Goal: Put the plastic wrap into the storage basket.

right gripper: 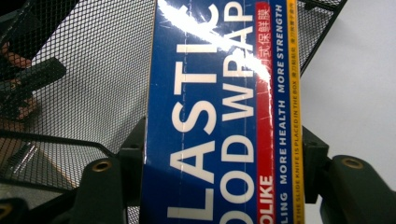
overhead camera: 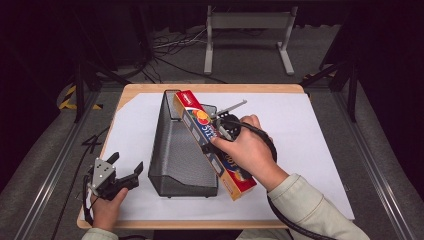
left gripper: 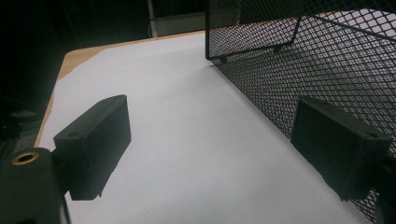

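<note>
A long plastic food wrap box (overhead camera: 212, 142), blue, red and yellow, lies slanted along the right edge of a black wire mesh basket (overhead camera: 175, 150). My right gripper (overhead camera: 220, 131) is shut on the box; in the right gripper view the box (right gripper: 224, 116) sits clamped between both jaws, with the mesh basket (right gripper: 88, 79) behind it to the left. My left gripper (overhead camera: 127, 167) is open at the table's front left, just left of the basket. In the left gripper view its wide-apart fingers (left gripper: 93, 144) hover over white paper beside the mesh basket (left gripper: 303, 60).
A white sheet (overhead camera: 310, 135) covers the wooden table (overhead camera: 150, 89). Past the far edge stand a grey metal frame (overhead camera: 247, 35) and cables on the floor. A cable trails from the right gripper under the person's sleeve (overhead camera: 310, 210).
</note>
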